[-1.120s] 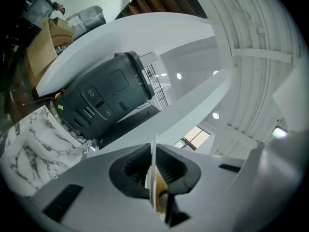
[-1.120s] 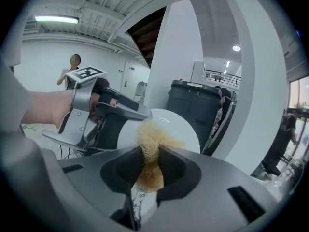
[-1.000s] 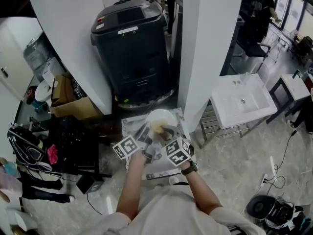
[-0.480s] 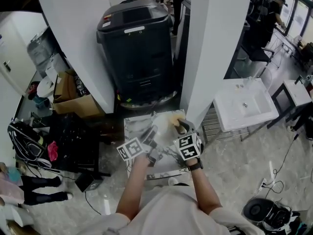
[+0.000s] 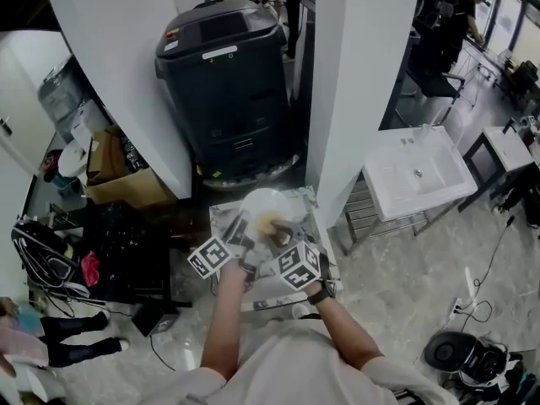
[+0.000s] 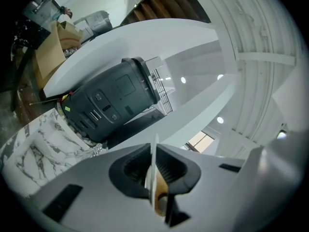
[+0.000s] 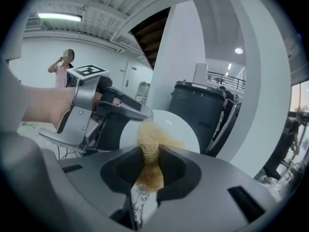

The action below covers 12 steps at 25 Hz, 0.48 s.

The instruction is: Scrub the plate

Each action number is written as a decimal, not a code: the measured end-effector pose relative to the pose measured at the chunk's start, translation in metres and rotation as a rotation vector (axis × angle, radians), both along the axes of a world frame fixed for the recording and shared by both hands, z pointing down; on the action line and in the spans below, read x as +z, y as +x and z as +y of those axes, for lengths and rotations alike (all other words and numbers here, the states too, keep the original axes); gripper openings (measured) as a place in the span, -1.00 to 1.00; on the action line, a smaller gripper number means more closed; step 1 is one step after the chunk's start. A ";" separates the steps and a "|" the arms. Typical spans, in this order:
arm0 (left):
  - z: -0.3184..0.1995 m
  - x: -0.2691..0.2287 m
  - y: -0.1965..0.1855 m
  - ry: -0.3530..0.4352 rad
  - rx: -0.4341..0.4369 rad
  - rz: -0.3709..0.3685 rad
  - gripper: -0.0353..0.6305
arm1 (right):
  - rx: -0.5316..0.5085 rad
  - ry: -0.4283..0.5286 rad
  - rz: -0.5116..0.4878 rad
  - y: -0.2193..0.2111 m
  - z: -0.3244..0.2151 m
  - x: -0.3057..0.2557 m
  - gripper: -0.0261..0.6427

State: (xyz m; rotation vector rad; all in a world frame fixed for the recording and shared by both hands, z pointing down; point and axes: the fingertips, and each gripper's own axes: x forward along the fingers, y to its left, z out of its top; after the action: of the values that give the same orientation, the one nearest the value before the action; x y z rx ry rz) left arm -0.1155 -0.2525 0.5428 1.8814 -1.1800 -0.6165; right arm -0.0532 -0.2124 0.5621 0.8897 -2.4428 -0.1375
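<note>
"So, where's the plate (image 5: 260,202) now?"

"Above the counter (image 5: 316,213), pinched by its rim in the left claw (image 6: 154,170), whose jaws sit narrow on it."

"And the right claw (image 7: 150,166)?"

"Clamped on the tan scrubber (image 7: 149,139), which presses the plate's white face. Half a second ago the scrubber sat off toward the plate's upper right. It's back near the middle, and the face shows more fully."
</note>
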 end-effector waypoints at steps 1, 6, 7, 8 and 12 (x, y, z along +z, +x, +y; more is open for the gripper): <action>0.002 0.002 0.004 -0.004 0.012 -0.003 -0.82 | -0.003 0.002 -0.003 -0.002 0.001 -0.001 -0.64; 0.011 0.009 0.028 -0.023 0.084 0.000 -0.82 | 0.058 0.039 -0.046 0.006 -0.010 -0.012 -0.64; 0.013 0.009 0.033 -0.022 0.106 0.000 -0.82 | 0.078 0.047 -0.056 0.011 -0.014 -0.015 -0.64; 0.015 0.009 0.039 -0.023 0.128 -0.001 -0.82 | 0.099 0.052 -0.066 0.017 -0.019 -0.017 -0.64; 0.020 0.010 0.054 -0.011 0.191 -0.027 -0.82 | 0.192 0.048 -0.093 0.047 -0.035 -0.018 -0.64</action>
State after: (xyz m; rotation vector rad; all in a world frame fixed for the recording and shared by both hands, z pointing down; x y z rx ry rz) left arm -0.0618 -0.2327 0.5532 1.9705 -1.0033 -0.4804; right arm -0.0062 -0.2475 0.5436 1.1700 -2.4315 -0.0875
